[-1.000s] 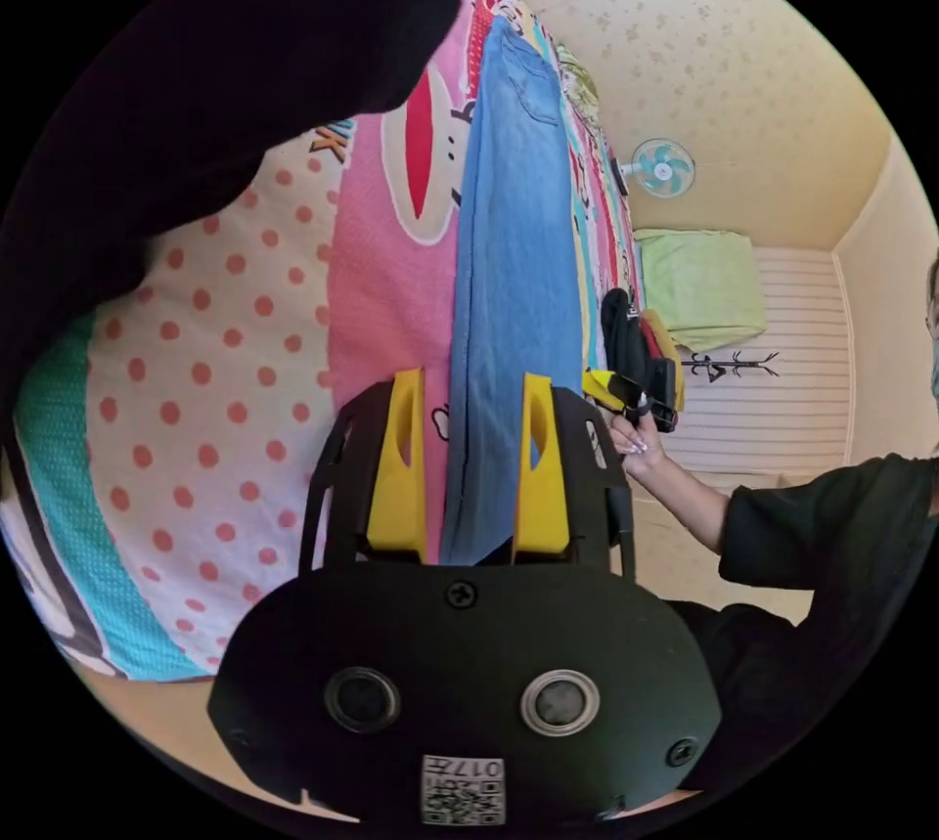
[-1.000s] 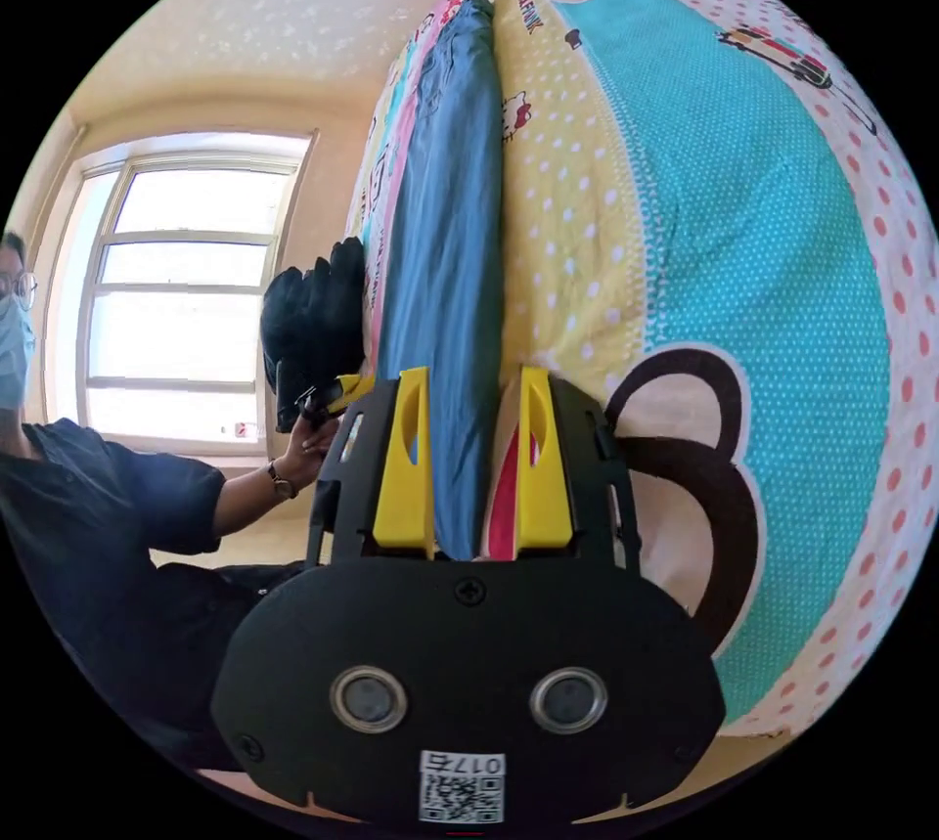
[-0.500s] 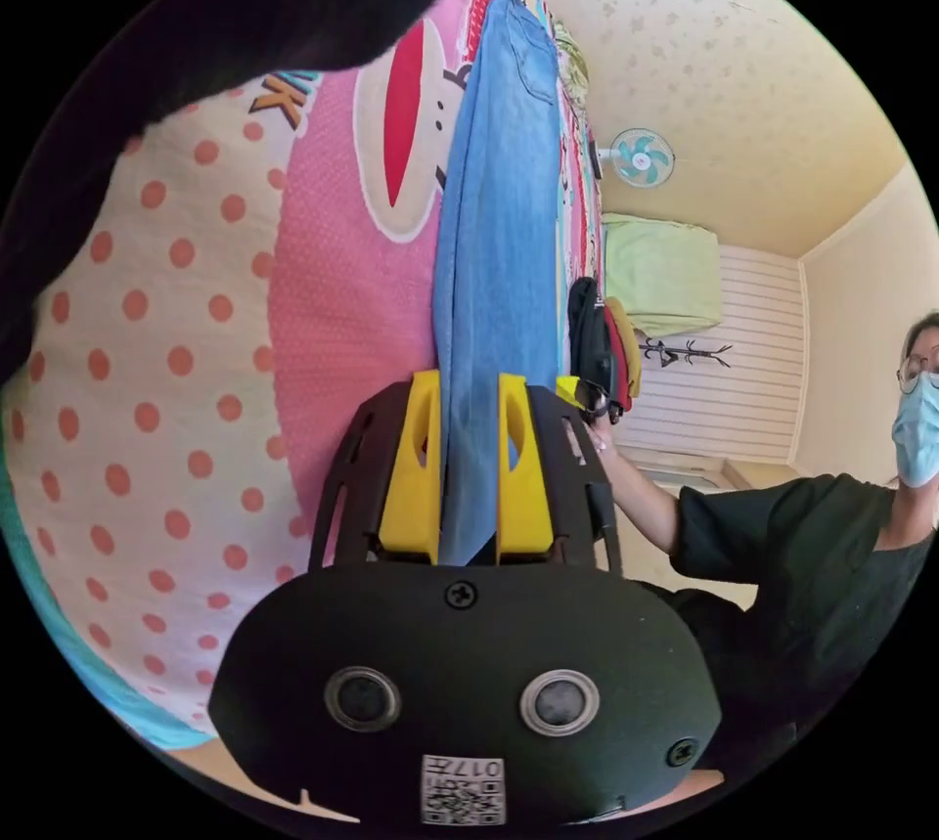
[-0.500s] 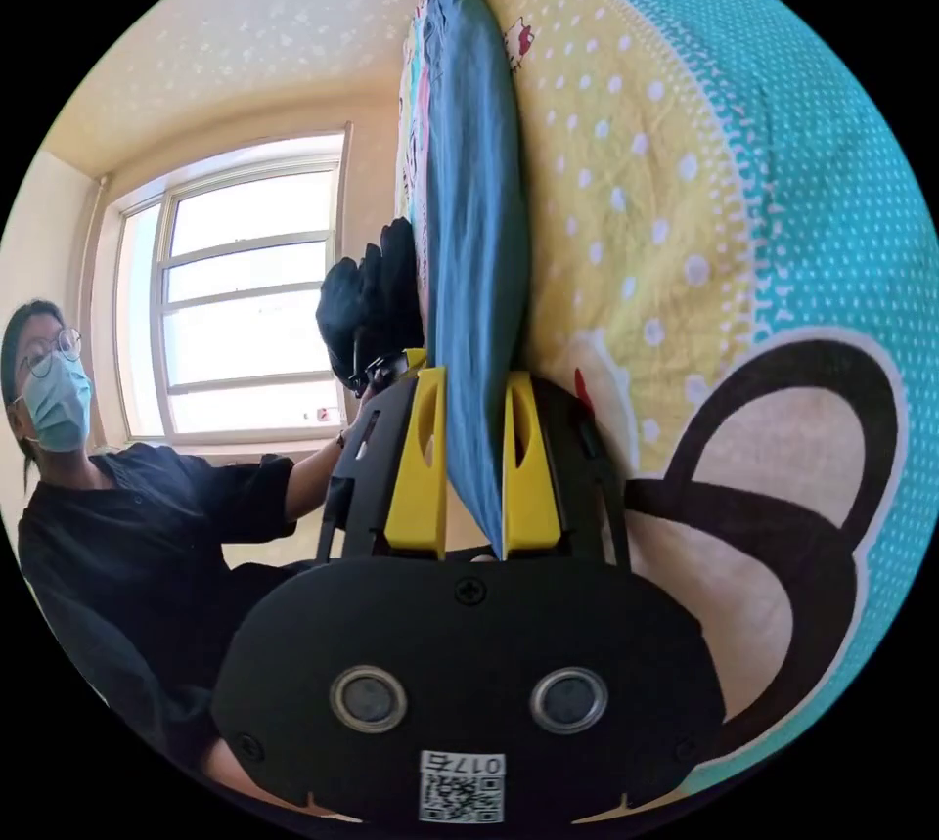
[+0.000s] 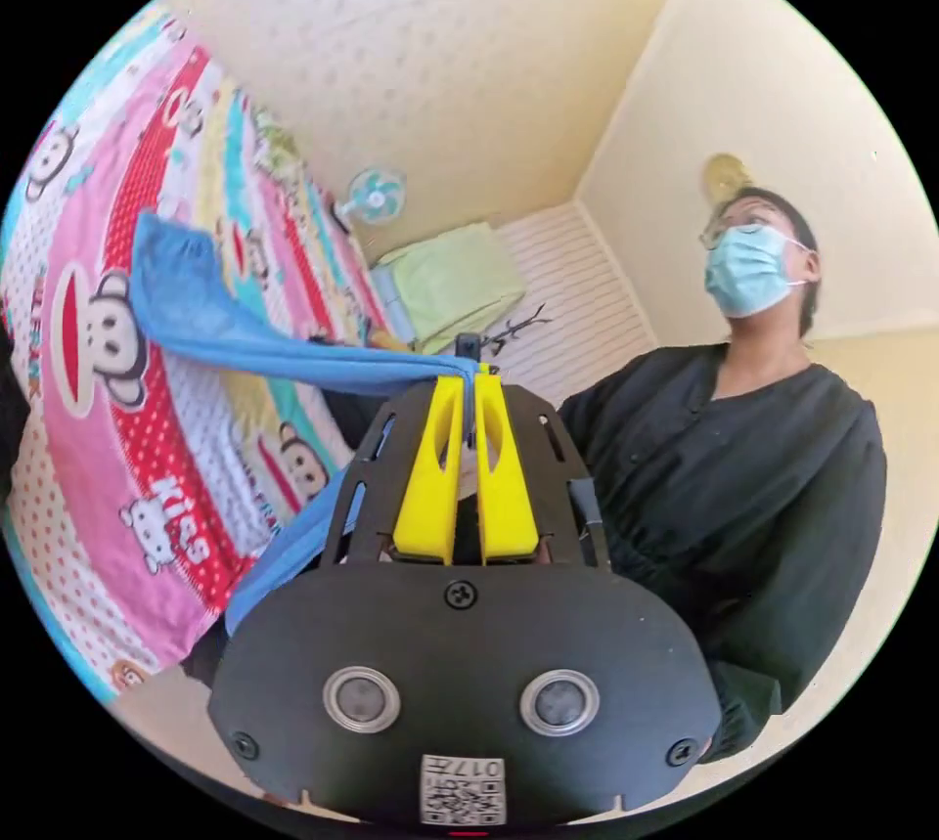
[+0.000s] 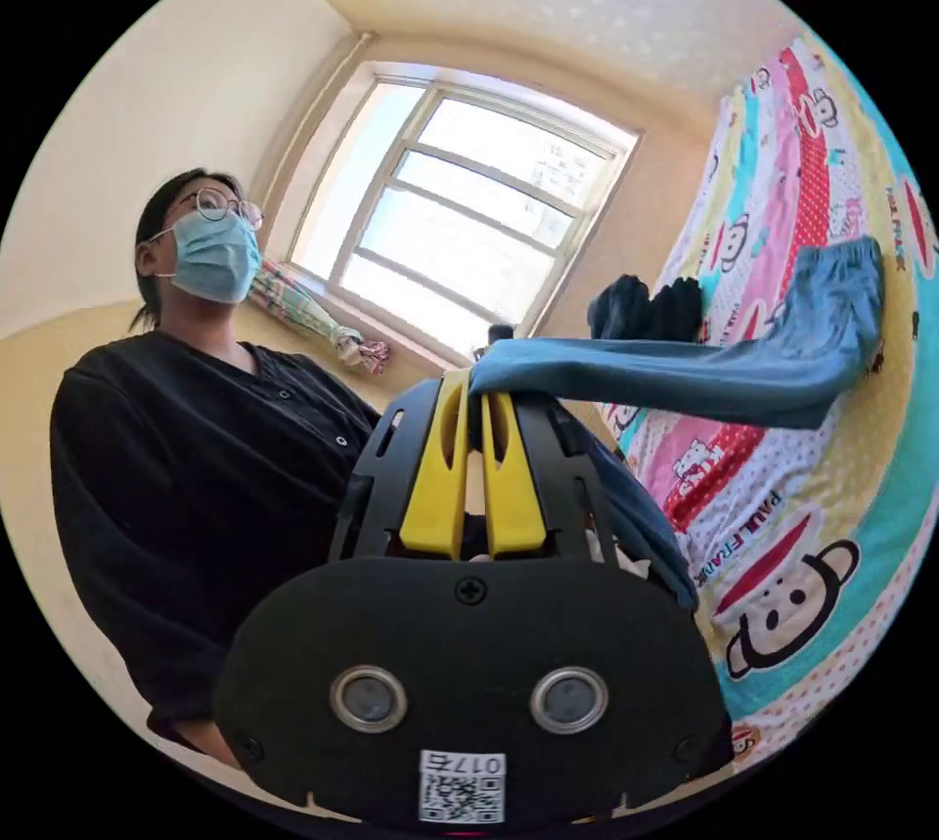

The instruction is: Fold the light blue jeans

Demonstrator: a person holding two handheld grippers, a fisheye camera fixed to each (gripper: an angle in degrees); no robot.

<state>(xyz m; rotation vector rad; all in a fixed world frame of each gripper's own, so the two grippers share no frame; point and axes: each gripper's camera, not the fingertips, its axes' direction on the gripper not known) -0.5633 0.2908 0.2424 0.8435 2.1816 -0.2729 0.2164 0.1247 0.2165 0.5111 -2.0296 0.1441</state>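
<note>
Left gripper view: my left gripper [image 5: 472,380] is clamped on the hem end of the jeans [image 5: 225,331], now lifted off the bed [image 5: 98,449]; half a second ago both hems lay flat there, jaws open around them. Right gripper view: my right gripper [image 6: 477,398] pinches the other hem of the jeans [image 6: 704,375], whose far end rests on the bed [image 6: 831,527]. I judge the lengthwise fold has begun.

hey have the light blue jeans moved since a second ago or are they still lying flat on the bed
Yes. The leg end of the jeans has come up off the cartoon bedsheet, clamped in both grippers, while the far end rests on it.
</note>
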